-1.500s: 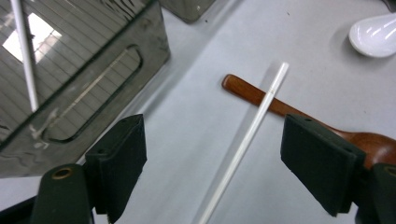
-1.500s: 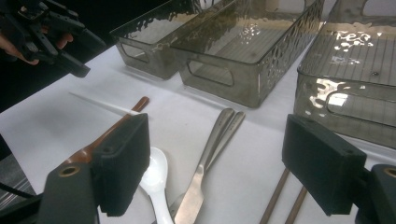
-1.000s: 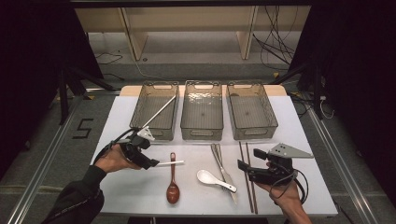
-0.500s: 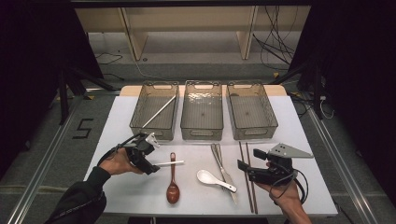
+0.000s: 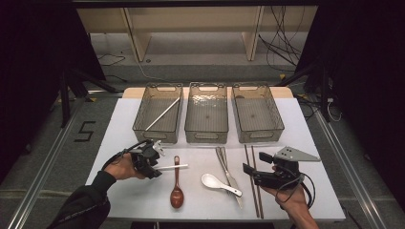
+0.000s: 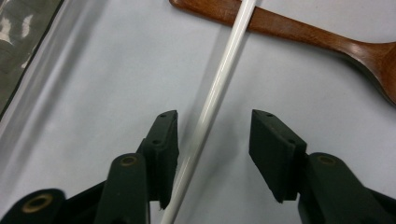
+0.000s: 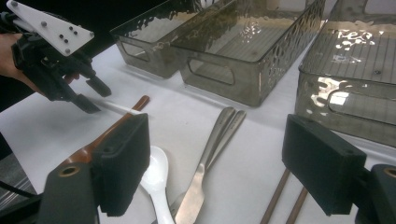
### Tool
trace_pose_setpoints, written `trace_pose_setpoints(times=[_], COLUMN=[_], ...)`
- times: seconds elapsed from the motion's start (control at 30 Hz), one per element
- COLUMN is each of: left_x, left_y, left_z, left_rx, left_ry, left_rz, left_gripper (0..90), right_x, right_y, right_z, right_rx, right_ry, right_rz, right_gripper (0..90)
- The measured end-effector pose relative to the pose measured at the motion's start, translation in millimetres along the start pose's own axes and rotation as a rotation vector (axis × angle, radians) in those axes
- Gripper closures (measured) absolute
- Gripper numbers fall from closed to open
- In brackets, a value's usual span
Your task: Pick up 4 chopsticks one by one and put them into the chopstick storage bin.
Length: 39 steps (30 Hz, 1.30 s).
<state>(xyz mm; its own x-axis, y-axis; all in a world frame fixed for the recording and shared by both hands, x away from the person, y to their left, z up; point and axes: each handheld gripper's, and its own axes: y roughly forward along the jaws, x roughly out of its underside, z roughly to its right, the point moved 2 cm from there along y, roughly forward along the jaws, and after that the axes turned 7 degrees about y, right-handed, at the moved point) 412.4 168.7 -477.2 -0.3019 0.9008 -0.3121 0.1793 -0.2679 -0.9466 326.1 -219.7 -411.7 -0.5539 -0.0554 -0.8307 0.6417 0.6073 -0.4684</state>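
Down and back toward the near edge comes the left claw (image 5: 154,164) since a second ago, when it sat higher up by the left bin; the right claw (image 5: 254,171) hasn't budged. And look at the left one now: jaws spread apart, straddling a thin white plastic chopstick (image 6: 212,100) that lies flat on the white table (image 5: 305,138). Seen from the left gripper view, the stick runs straight up the gap, closer to the left jaw, with neither pad pressing on it. Just ahead of the jaws that stick crosses over the handle of a dark brown wooden spoon (image 6: 322,39), whose bowl sits off to the claw's right.

Over to the right claw: wide open too, gripping nothing, hovering low over the table. Just in front of its left jaw lies a white ceramic soup spoon (image 7: 156,179), and between the jaws a pair of long silver metal utensils (image 7: 210,151) lies side by side. By its right jaw run two thin brown wooden chopsticks (image 7: 280,198). Beyond both claws stand three smoky clear plastic bins (image 5: 206,113) in a row; the left bin (image 5: 158,114) holds another white chopstick (image 5: 162,114), leaning corner to corner.
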Motion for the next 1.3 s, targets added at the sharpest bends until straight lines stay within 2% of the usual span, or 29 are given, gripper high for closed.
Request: trace_pose_setpoints(times=[0.13, 0.4, 0.47, 0.73, 1.13, 1.2, 1.3], left_x=[-1.3, -3.7, -4.4, -5.5, -6.4, -6.2, -5.9], left_y=[2.1, 7.1, 7.4, 9.1, 9.3, 9.6, 9.2], left_z=[0.0, -2.4, -2.3, -4.0, -4.0, -3.7, -4.2], left_rx=[0.007, 0.022, 0.022, 0.044, 0.070, 0.075, 0.076], left_ry=[0.020, 0.028, 0.013, 0.037, 0.078, 0.070, 0.080], left_rz=[-0.017, -0.024, -0.013, -0.031, -0.033, -0.023, -0.026], left_gripper=[57.8, 64.7, 66.6, 74.1, 82.2, 82.8, 83.4], right_x=[-0.1, 0.0, 0.1, 0.1, 0.3, 0.3, 0.2], right_y=[-0.4, 0.0, 0.0, 0.2, 1.0, 0.9, 0.8], right_z=[-0.2, 0.4, -0.1, 0.3, 0.1, -0.1, 0.2], right_rx=[0.000, 0.001, 0.000, 0.003, 0.002, 0.002, 0.002], right_ry=[-0.001, 0.001, -0.001, 0.001, 0.002, 0.002, 0.002], right_rz=[0.002, 0.000, 0.000, -0.002, -0.006, -0.006, -0.006], right_gripper=[24.5, 24.5, 24.5, 24.7, 24.9, 24.9, 24.9])
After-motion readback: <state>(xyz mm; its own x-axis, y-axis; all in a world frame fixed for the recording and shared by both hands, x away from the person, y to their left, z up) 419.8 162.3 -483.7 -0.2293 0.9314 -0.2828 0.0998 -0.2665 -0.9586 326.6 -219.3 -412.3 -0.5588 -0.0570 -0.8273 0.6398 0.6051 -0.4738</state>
